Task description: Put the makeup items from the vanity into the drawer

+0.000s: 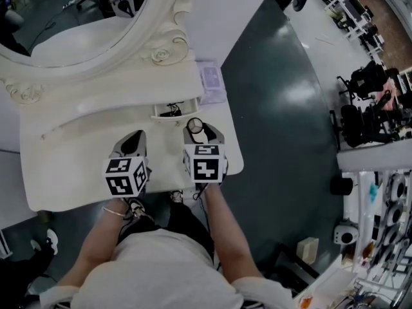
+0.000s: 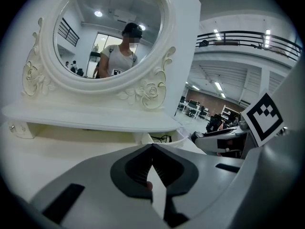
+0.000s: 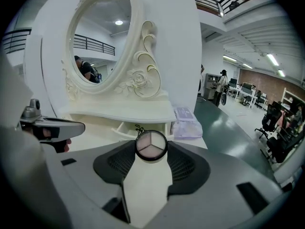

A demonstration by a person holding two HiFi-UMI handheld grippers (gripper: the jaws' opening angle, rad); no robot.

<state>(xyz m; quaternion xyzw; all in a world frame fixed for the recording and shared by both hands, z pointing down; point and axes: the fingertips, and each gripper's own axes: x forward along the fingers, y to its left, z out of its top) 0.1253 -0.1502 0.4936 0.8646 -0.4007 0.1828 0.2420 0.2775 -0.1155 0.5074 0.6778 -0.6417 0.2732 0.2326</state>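
Pinching round compact in right hand-held gripper, clear of tabletop, pointed at open drawer, likely for drop-in. Left hand-held gripper pressed together, apparently empty, kept aside.

The vanity top lies bare between the 2 grippers and the open drawer, so the way forward is free. The shelf overhangs the drawer's rear, and only its front part is open from above. A black tangle takes up some of its inside. A lilac pack stands just right of the drawer. The left gripper flanks the right gripper, with a narrow gap between them.
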